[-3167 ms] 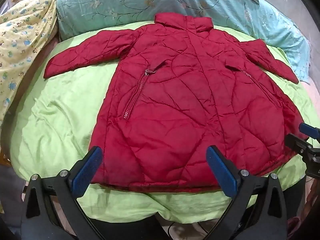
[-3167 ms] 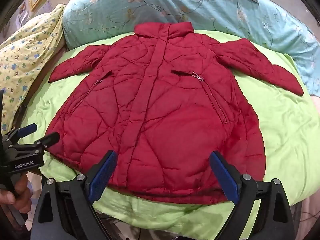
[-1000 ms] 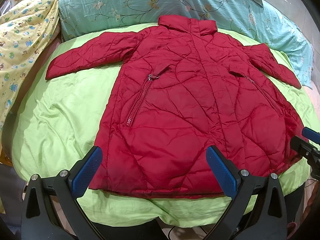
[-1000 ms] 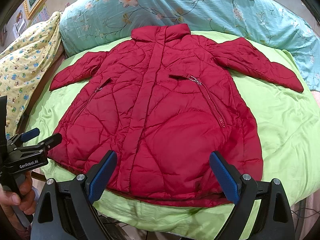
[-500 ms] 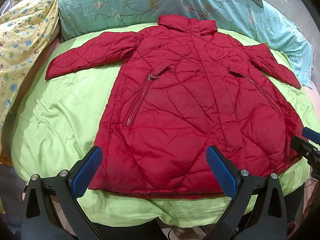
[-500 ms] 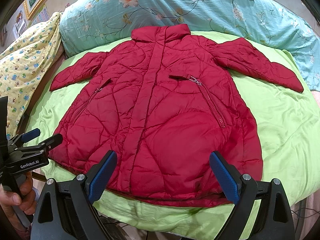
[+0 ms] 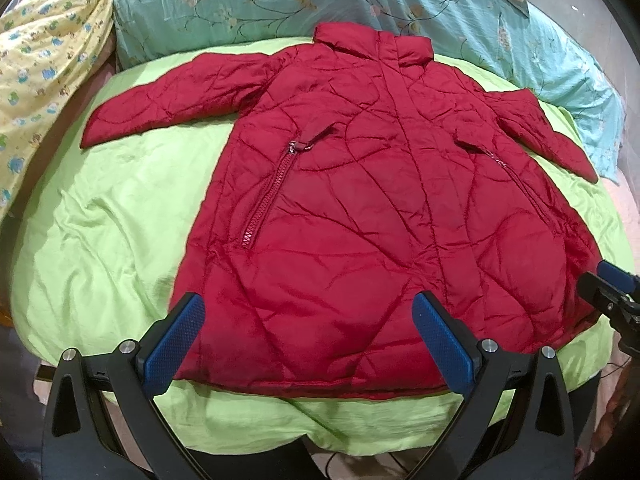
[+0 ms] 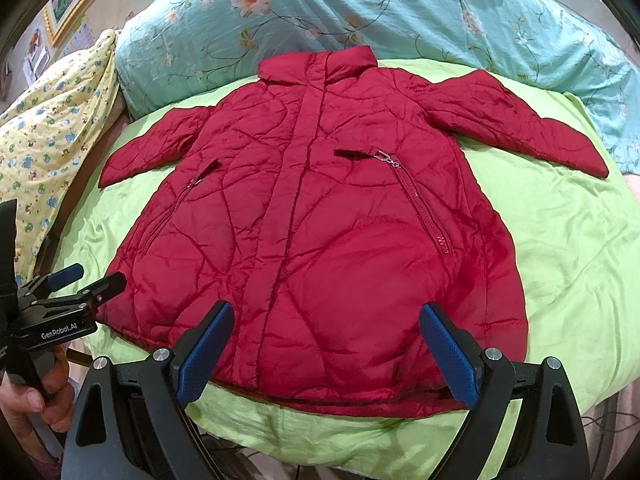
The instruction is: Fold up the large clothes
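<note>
A red quilted jacket (image 7: 360, 208) lies flat, front up, on a green bed sheet (image 7: 104, 232), collar at the far side and both sleeves spread out. It also shows in the right wrist view (image 8: 320, 232). My left gripper (image 7: 308, 340) is open and empty, hovering over the hem near its left corner. My right gripper (image 8: 326, 344) is open and empty over the hem nearer the right side. Each gripper shows at the edge of the other's view, the left (image 8: 86, 278) and the right (image 7: 612, 284).
A teal floral pillow (image 7: 280, 0) lies across the head of the bed behind the collar. A yellow patterned pillow (image 7: 44, 64) sits at the left. The green sheet (image 8: 560, 248) spreads beside the jacket on both sides. The bed's near edge is just under the grippers.
Both grippers have crept slightly forward over the hem since 3.2 s ago. Over the last second nothing has visibly moved.
</note>
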{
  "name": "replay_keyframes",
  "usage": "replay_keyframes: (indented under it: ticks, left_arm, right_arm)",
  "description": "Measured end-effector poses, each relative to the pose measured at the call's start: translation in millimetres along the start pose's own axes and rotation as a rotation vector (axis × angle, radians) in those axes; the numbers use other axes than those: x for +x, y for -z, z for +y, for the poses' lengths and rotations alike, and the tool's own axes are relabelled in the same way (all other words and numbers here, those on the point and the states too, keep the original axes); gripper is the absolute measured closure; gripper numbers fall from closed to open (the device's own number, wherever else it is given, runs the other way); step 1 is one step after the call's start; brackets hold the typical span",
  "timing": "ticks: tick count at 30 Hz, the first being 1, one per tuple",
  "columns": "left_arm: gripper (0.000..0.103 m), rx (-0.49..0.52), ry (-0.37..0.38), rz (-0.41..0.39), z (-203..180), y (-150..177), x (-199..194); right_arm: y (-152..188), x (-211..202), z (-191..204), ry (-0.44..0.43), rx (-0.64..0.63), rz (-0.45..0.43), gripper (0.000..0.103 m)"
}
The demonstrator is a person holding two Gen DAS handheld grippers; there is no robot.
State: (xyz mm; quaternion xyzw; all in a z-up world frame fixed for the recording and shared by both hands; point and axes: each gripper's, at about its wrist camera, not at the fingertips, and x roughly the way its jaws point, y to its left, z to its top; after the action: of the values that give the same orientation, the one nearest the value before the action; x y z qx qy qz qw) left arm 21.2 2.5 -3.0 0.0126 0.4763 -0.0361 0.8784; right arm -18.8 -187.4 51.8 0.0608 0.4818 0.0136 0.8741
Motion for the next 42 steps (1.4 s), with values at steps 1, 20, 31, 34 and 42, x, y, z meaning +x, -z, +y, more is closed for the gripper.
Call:
replay_keyframes:
  ticks: [1, 20, 31, 34, 42]
  left_arm:
    - [0.000, -0.009, 0.009, 0.005, 1.3, -0.8, 1.5]
    - [0.000, -0.090, 0.062, 0.042, 15.5, -29.7, 39.4]
    - [0.000, -0.079, 0.077, 0.035, 12.6, -55.9, 60.2]
    - [0.000, -0.070, 0.073, 0.031, 9.3, -60.0, 65.3]
    - [0.000, -0.065, 0.064, 0.067, 1.2, -68.9, 88.9]
  right_arm:
    - [0.2, 1.3, -3.9, -0.006, 0.006, 0.001, 0.008]
    - [-29.9, 13.8, -115.1, 0.049, 0.212, -0.081, 0.009]
    - [-64.4, 24.0, -234.5, 0.172, 0.368, -0.187, 0.010]
    - [-74.7, 33.5, -273.2, 0.187, 0.437, -0.202, 0.010]
    - [-100.6, 68.3, -366.9, 0.170, 0.643, -0.244, 0.026]
